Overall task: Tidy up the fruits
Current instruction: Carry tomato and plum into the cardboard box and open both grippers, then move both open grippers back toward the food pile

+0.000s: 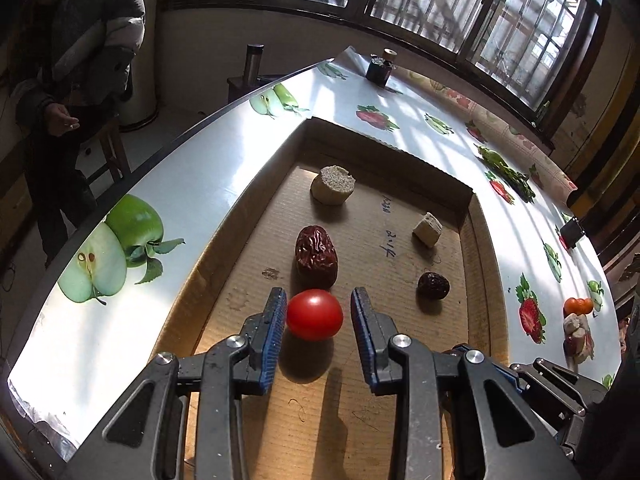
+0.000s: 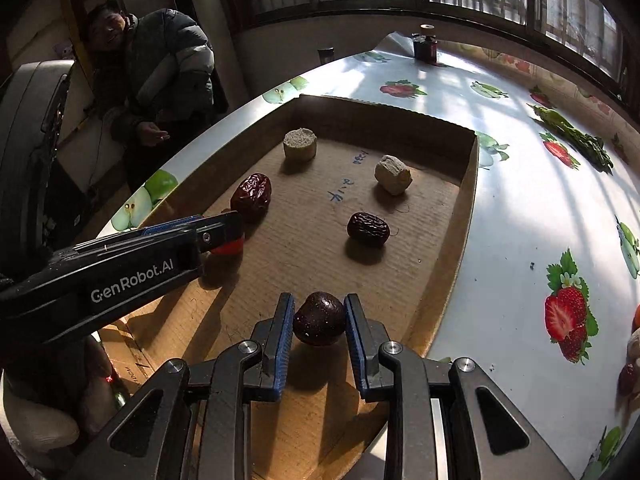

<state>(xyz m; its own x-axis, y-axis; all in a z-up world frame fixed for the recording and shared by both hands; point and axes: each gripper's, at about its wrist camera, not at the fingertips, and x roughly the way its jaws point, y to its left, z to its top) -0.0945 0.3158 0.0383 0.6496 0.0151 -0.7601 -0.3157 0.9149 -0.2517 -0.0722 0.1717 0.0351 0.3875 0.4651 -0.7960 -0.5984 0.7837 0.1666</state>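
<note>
Looking along the left claw (image 1: 319, 306), we grip a red tomato (image 1: 315, 314) above the cardboard tray (image 1: 476, 220), beside a wrinkled date (image 1: 316, 256). From the right wrist, our right claw (image 2: 319, 316) clamps a dark fruit (image 2: 319, 323) over the tray's near end; loose fruit (image 2: 634, 344) waits on the tabletop (image 2: 516, 208), with open floor ahead

Fruits in the cardboard tray (image 1: 476, 240)
A glossy red tomato (image 1: 315, 314) sits nearest, a large wrinkled date (image 1: 316, 257) just behind it, a smaller dark date (image 1: 433, 286) apart to the right.
</note>
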